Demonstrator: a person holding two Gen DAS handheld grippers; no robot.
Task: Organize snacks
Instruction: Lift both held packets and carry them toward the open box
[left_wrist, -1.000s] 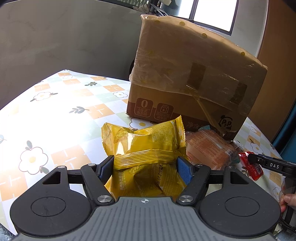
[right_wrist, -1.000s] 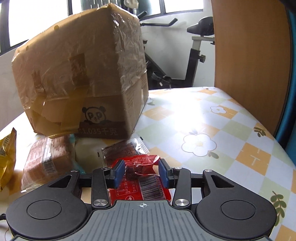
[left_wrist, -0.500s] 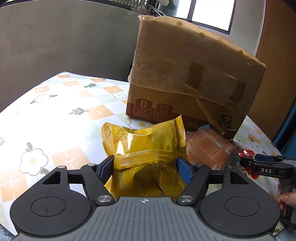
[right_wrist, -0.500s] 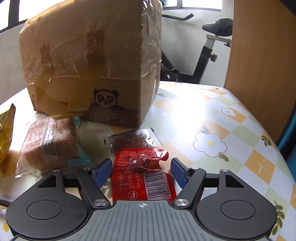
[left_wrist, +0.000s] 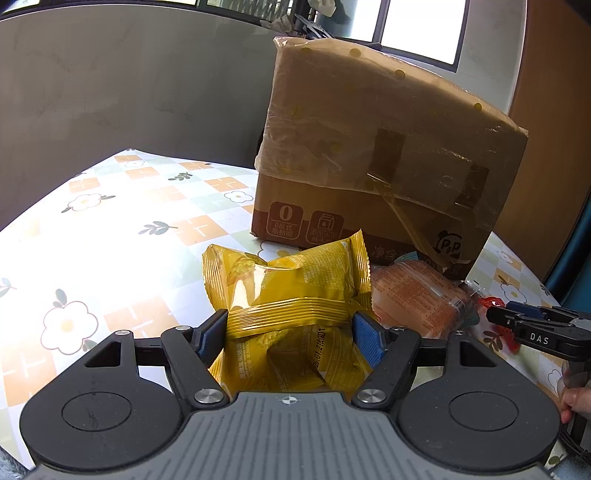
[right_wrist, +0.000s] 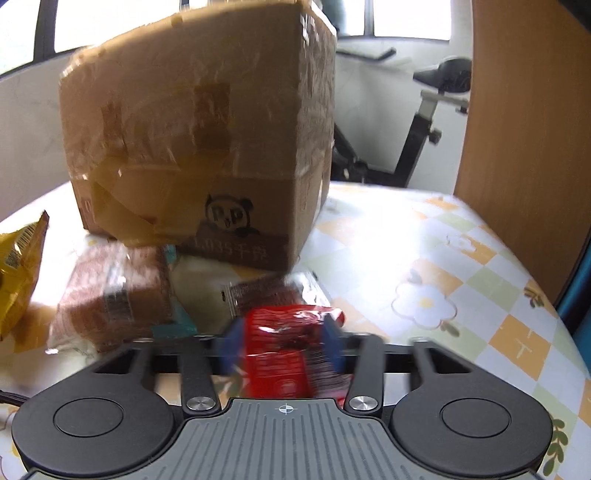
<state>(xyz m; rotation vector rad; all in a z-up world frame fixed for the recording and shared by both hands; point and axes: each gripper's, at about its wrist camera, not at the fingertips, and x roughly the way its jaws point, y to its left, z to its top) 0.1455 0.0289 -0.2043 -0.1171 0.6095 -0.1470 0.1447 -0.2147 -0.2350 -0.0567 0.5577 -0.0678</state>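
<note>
My left gripper (left_wrist: 288, 325) is shut on a yellow snack bag (left_wrist: 295, 280), its blue pads pinching the crimped middle just above the flowered tablecloth (left_wrist: 110, 258). In the blurred right wrist view, a red snack packet (right_wrist: 277, 373) sits between the pads of my right gripper (right_wrist: 282, 343); the jaws are closing and the pads touch the packet's sides. The left wrist view shows the right gripper (left_wrist: 517, 319) low at the far right, with a bit of the red packet (left_wrist: 489, 302) at its tip.
A taped cardboard box (right_wrist: 199, 147) stands just behind the snacks. Against its foot lie a brown wrapped pack (right_wrist: 114, 295), a pale packet (right_wrist: 199, 284) and a dark clear-wrapped packet (right_wrist: 266, 291). A wooden panel (right_wrist: 524, 147) and an exercise bike (right_wrist: 424, 122) are behind the table.
The right jaws gripped the red packet, spread wide around it half a second ago, and have now closed in on it again. The left gripper and yellow bag have not moved.
</note>
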